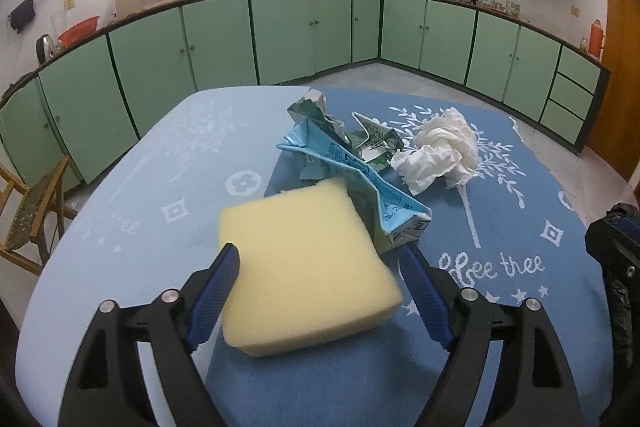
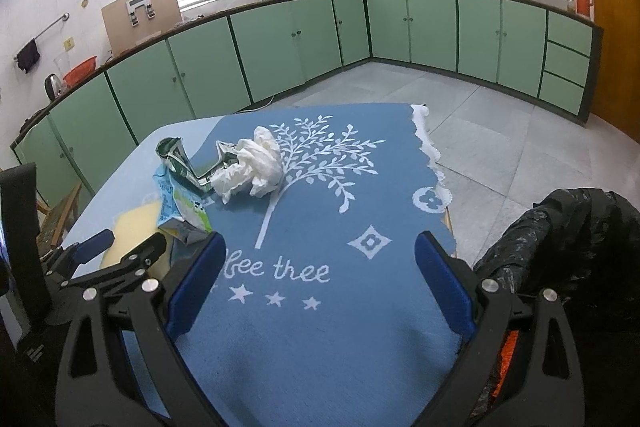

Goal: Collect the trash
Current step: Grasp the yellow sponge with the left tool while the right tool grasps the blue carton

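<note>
A yellow sponge block (image 1: 304, 267) lies on the table between the fingers of my left gripper (image 1: 320, 271), which is open around it. Its left pad (image 1: 218, 287) sits against the sponge; the right pad (image 1: 424, 291) stands a little apart. Behind the sponge lie a crushed light-blue carton (image 1: 360, 183), a crumpled green carton (image 1: 372, 143) and a wad of white tissue (image 1: 444, 147). My right gripper (image 2: 320, 267) is open and empty over the blue cloth (image 2: 320, 327). The tissue (image 2: 252, 167), both cartons (image 2: 180, 195) and the sponge (image 2: 136, 227) show at its far left.
A black trash bag (image 2: 568, 239) stands at the table's right side. The left gripper's body (image 2: 100, 267) shows at the left of the right wrist view. A wooden chair (image 1: 36, 211) stands left of the table. Green cabinets (image 1: 304, 31) line the far walls.
</note>
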`<state>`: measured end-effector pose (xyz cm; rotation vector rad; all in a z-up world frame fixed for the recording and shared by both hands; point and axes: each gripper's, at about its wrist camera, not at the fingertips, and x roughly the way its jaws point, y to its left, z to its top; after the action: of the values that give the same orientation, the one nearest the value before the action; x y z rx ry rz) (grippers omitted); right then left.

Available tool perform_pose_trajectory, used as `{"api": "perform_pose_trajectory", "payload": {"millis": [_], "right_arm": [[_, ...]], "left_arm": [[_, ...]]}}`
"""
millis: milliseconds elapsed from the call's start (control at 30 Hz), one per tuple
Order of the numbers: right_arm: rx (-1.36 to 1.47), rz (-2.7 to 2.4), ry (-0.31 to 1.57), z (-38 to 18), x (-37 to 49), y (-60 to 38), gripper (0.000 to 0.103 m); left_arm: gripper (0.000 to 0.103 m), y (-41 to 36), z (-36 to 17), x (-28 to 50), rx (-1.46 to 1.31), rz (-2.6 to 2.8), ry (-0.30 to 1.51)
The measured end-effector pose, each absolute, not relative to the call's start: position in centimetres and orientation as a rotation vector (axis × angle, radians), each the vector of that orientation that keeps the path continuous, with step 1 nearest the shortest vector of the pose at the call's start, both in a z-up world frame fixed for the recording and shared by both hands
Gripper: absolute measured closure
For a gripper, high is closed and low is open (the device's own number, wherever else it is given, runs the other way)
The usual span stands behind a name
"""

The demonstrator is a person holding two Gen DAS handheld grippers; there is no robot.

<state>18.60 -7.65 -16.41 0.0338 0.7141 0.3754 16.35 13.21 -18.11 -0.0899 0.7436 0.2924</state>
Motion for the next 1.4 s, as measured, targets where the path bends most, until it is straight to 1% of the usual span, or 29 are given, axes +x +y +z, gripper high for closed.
{"api": "perform_pose_trajectory", "payload": {"millis": [67, 167, 200, 233, 267, 300, 333, 433, 500, 533, 567, 600, 633, 700, 733, 900, 1067, 1133, 1400], "right_arm": [[0.032, 0.376, 0.716, -16.4, 18.6, -7.6, 0.010], [0.032, 0.378, 0.720, -16.5, 18.6, -7.6, 0.010], [0.032, 0.378, 0.720, -16.5, 18.6, -7.6, 0.010], [0.031, 0.379, 0.719, -16.4, 18.5, -7.5, 0.010], [0.030, 0.381, 0.718, -16.3, 18.5, -7.4, 0.010], [0.029, 0.383, 0.717, -16.3, 18.5, -7.4, 0.010], [0.028, 0.385, 0.715, -16.2, 18.5, -7.3, 0.010], [0.028, 0.390, 0.712, -16.0, 18.4, -7.1, 0.010], [0.027, 0.396, 0.709, -15.9, 18.4, -6.9, 0.010], [0.025, 0.398, 0.708, -15.8, 18.4, -6.8, 0.010], [0.023, 0.401, 0.708, -15.8, 18.3, -6.7, 0.010], [0.023, 0.402, 0.710, -15.8, 18.3, -6.6, 0.010], [0.022, 0.403, 0.711, -15.8, 18.3, -6.6, 0.010], [0.021, 0.404, 0.714, -15.9, 18.2, -6.6, 0.010], [0.022, 0.404, 0.716, -16.0, 18.2, -6.6, 0.010], [0.025, 0.406, 0.718, -16.1, 18.3, -6.6, 0.010], [0.023, 0.406, 0.723, -16.3, 18.4, -6.7, 0.010], [0.028, 0.404, 0.727, -16.4, 18.5, -6.8, 0.010], [0.035, 0.397, 0.731, -16.7, 18.7, -7.5, 0.010]], "left_arm": [[0.030, 13.3, -18.0, 16.4, -0.091, 0.301, 0.739], [0.036, 13.7, -17.9, 16.3, -0.108, 0.298, 0.731], [0.040, 13.8, -17.9, 16.2, -0.107, 0.295, 0.729], [0.048, 13.7, -17.7, 16.1, -0.107, 0.281, 0.721], [0.053, 13.6, -17.7, 16.0, -0.105, 0.269, 0.715], [0.063, 13.4, -17.5, 15.9, -0.099, 0.256, 0.710], [0.069, 13.1, -17.3, 15.8, -0.087, 0.242, 0.707], [0.071, 12.9, -17.2, 15.7, -0.089, 0.228, 0.710], [0.068, 13.0, -17.2, 15.6, -0.096, 0.215, 0.719], [0.063, 13.0, -17.1, 15.4, -0.096, 0.215, 0.713], [0.056, 13.0, -17.0, 15.3, -0.097, 0.219, 0.710], [0.039, 13.2, -17.0, 15.2, -0.107, 0.234, 0.714], [0.032, 13.4, -16.9, 15.0, -0.120, 0.245, 0.713], [0.032, 14.0, -17.0, 14.7, -0.140, 0.266, 0.718], [0.028, 14.1, -17.1, 14.6, -0.136, 0.280, 0.722], [0.021, 15.3, -18.3, 14.9, -0.171, 0.293, 0.758], [0.021, 14.4, -18.1, 15.5, -0.173, 0.274, 0.758], [0.017, 14.0, -18.1, 15.7, -0.176, 0.271, 0.766], [0.016, 13.5, -18.4, 15.9, -0.163, 0.291, 0.776]]}}
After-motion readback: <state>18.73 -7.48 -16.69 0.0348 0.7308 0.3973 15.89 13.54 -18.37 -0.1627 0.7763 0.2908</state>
